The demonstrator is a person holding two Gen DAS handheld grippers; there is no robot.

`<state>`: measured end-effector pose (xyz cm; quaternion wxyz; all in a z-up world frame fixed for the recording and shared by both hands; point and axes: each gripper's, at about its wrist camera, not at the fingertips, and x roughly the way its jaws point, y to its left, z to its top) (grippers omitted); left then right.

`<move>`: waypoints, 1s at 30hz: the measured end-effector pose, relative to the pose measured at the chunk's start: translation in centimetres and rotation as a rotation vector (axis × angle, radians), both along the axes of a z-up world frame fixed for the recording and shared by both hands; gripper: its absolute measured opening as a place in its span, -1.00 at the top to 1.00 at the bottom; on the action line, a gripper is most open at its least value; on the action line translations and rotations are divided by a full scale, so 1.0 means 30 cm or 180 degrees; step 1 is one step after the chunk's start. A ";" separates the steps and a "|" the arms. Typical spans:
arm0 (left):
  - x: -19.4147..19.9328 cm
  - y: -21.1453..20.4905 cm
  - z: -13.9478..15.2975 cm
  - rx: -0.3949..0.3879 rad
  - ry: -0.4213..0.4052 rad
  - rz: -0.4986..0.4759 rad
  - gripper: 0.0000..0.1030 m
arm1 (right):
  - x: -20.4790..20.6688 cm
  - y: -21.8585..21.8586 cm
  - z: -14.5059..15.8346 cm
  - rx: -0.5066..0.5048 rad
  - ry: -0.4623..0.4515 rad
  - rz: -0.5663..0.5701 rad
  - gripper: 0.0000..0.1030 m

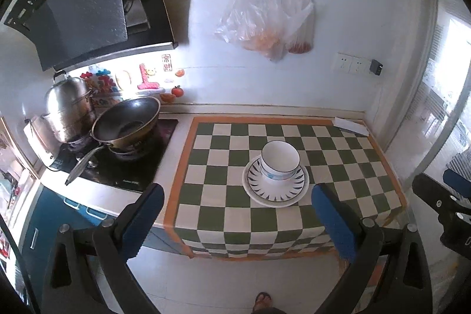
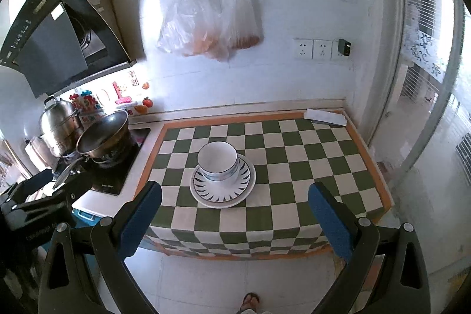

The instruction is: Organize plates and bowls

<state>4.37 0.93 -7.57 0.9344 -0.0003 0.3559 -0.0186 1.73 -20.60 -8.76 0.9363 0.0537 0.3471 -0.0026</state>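
Note:
A white bowl (image 1: 279, 162) with a dark rim line stands upright in the middle of a white plate (image 1: 275, 194) with a ring of dark leaf marks. Both rest on the green and white checkered cloth (image 1: 338, 146) on the counter. They also show in the right wrist view: the bowl (image 2: 217, 161), the plate (image 2: 223, 196). My left gripper (image 1: 237, 202) is open and empty, held back from the counter's front edge. My right gripper (image 2: 234, 200) is open and empty too, equally far back.
A stove (image 1: 117, 167) at the left carries a wok (image 1: 126, 122) and a steel steamer pot (image 1: 69, 105). Plastic bags (image 1: 265, 16) hang on the wall. A white box (image 1: 350, 124) lies at the cloth's far right corner. A sandalled foot (image 1: 262, 300) stands below.

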 end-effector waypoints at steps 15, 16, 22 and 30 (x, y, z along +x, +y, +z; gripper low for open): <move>-0.092 0.020 0.000 -0.0018 0.0001 -0.0119 -0.99 | -0.131 0.045 0.003 -0.0030 -0.0015 -0.0095 -0.98; -0.097 0.021 0.002 -0.0027 -0.0003 -0.0119 -0.99 | -0.131 0.046 0.002 -0.0043 -0.0013 -0.0099 -0.99; -0.125 0.027 0.024 -0.0026 -0.0089 -0.0100 -0.99 | -0.145 0.043 0.002 -0.0062 -0.0021 -0.0130 -0.99; -0.126 0.026 0.029 0.0001 -0.0089 -0.0144 -0.99 | -0.150 0.039 0.002 -0.0045 -0.0021 -0.0164 -0.99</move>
